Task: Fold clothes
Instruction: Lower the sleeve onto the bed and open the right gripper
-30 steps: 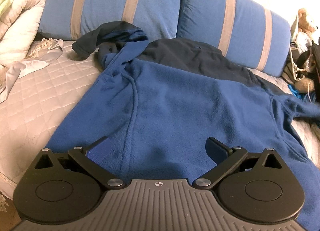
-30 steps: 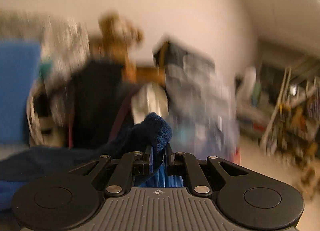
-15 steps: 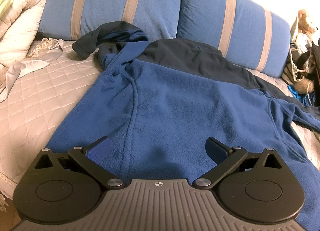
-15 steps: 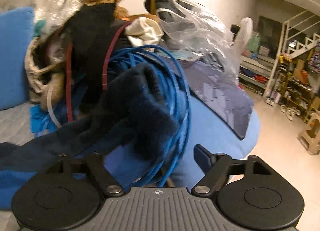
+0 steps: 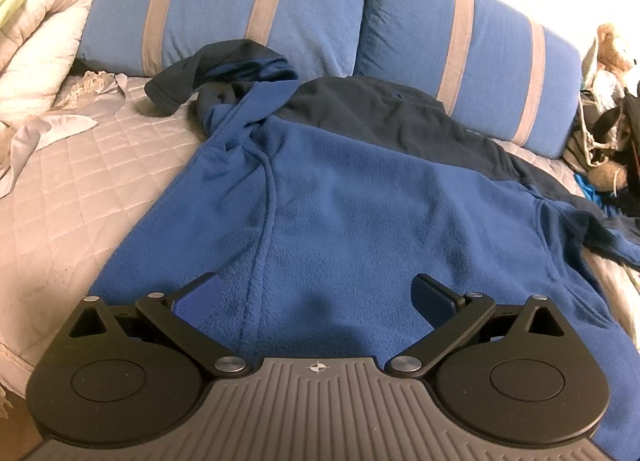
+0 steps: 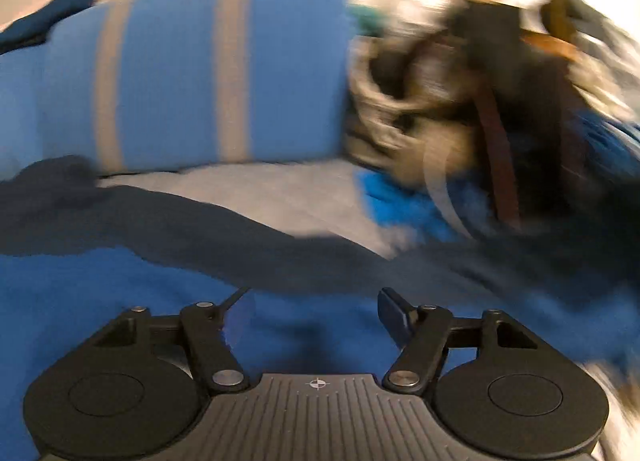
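A blue fleece jacket [image 5: 360, 221] with a dark navy upper part lies spread flat on the quilted bed. Its left sleeve [image 5: 224, 69] is bunched up toward the pillows, and its right sleeve [image 5: 600, 229] trails off to the right. My left gripper [image 5: 316, 301] hovers open over the jacket's lower hem with nothing between its fingers. In the blurred right wrist view the same jacket [image 6: 120, 301] fills the lower half, with its navy sleeve [image 6: 320, 257] running to the right. My right gripper [image 6: 312, 313] stands open just above the fleece and holds nothing.
Two blue pillows with beige stripes [image 5: 240, 9] [image 5: 472, 45] lean at the head of the bed. White bedding [image 5: 36, 53] is heaped at the left. A pile with a teddy bear, bags and blue cable [image 5: 612, 121] [image 6: 500, 121] crowds the right edge. Bare grey quilt [image 5: 80, 189] shows at the left.
My right gripper let go of the navy sleeve cuff, opened, and swung left from the clutter pile toward the jacket. The right sleeve now lies stretched out. My left gripper stayed still.
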A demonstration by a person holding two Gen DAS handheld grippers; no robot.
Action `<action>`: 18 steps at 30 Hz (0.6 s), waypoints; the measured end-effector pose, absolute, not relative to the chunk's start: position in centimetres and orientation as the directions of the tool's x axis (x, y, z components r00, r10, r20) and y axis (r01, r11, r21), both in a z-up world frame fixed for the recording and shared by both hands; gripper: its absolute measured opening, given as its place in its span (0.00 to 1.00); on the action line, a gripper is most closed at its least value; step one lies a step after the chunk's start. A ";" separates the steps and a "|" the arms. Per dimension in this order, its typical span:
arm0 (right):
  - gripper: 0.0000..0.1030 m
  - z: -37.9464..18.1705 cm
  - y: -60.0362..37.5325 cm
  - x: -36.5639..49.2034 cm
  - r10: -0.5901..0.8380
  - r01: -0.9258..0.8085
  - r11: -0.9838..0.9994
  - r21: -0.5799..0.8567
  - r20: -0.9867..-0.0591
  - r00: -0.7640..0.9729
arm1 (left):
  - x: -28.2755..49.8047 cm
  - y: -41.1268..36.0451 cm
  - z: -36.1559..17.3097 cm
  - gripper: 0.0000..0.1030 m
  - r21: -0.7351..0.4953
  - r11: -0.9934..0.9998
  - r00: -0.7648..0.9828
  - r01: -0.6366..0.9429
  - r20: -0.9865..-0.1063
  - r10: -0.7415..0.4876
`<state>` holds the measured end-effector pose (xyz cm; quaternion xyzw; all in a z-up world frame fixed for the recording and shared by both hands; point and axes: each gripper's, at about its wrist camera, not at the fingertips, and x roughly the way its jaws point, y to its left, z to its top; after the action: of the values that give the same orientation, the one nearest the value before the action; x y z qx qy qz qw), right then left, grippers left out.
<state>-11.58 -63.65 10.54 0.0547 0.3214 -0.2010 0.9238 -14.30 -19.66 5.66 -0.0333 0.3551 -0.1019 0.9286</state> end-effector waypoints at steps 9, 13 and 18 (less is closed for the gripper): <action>0.60 7.8 -62.3 2.4 -0.230 0.269 0.962 -0.052 -0.692 0.685 | -13.8 -19.7 5.5 1.00 -0.156 0.973 0.715 0.169 -0.660 -0.230; 0.53 5.9 -62.5 5.5 -0.203 0.254 0.966 -0.045 -0.740 0.641 | -13.7 -19.5 5.5 1.00 -0.174 0.970 0.714 0.168 -0.657 -0.242; 0.04 7.1 -61.7 6.4 -0.284 0.289 0.951 -0.112 -0.692 0.664 | -13.8 -19.4 5.5 1.00 -0.187 0.968 0.714 0.168 -0.654 -0.250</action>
<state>6.39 -61.73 7.05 0.0037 0.3788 -0.1571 0.9120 -13.83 -19.37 5.46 -0.0568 0.3608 -0.1132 0.9240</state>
